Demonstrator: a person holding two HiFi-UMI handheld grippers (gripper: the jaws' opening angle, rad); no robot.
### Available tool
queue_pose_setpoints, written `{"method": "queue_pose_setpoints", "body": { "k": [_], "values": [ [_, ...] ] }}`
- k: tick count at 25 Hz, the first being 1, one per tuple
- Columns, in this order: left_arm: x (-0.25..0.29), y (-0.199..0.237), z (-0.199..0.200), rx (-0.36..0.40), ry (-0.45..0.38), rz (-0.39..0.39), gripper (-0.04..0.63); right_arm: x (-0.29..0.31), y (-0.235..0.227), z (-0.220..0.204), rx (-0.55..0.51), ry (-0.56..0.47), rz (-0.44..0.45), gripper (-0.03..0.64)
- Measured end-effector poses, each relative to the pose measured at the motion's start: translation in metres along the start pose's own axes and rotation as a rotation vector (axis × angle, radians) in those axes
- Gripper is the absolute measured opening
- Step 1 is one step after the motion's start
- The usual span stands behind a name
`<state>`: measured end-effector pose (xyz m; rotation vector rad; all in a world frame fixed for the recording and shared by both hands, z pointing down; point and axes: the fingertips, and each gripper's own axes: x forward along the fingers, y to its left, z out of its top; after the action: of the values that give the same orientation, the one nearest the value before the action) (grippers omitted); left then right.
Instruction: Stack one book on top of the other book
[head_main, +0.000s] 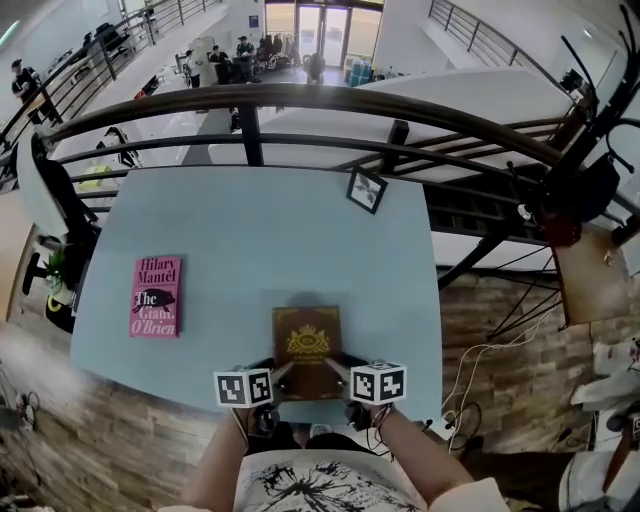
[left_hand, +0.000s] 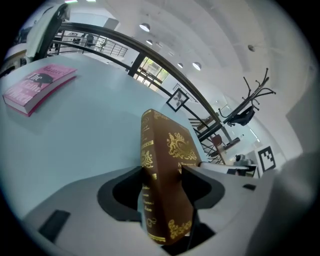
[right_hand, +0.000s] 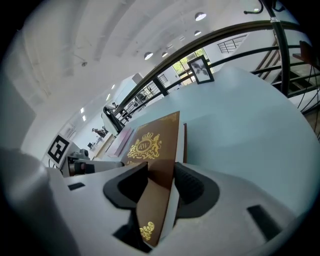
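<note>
We grip the brown book (head_main: 306, 340), likely stiff and weighty, at its near corners with left tool (head_main: 283, 372) and right tool (head_main: 338, 368); the pink book (head_main: 156, 295) lies at ten o'clock.

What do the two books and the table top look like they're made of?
Brown book: a hardcover, seemingly leather or leather-look cloth with a matte finish; the crest and borders are stamped in gold.
Pink book: likely a paperback, with a thin printed card cover flush with the pages.
Table top: smooth, even pale blue, probably laminate or painted board; the look does not settle which.
</note>
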<state>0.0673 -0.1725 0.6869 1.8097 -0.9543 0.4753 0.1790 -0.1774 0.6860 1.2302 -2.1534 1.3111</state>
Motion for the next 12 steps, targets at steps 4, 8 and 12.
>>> {"method": "queue_pose_setpoints", "body": {
  "k": [4,8,12],
  "values": [
    [-0.016,-0.016,0.004,0.018,-0.061,0.019,0.245,-0.018,0.012,0.009,-0.045,-0.021,0.01,0.16],
    [-0.026,-0.024,0.011,0.025,-0.094,0.01,0.245,-0.026,0.021,0.02,-0.084,-0.033,0.014,0.16],
    [-0.034,-0.015,0.021,0.037,-0.094,-0.007,0.245,-0.021,0.032,0.026,-0.076,-0.048,-0.019,0.16]
  ]
}}
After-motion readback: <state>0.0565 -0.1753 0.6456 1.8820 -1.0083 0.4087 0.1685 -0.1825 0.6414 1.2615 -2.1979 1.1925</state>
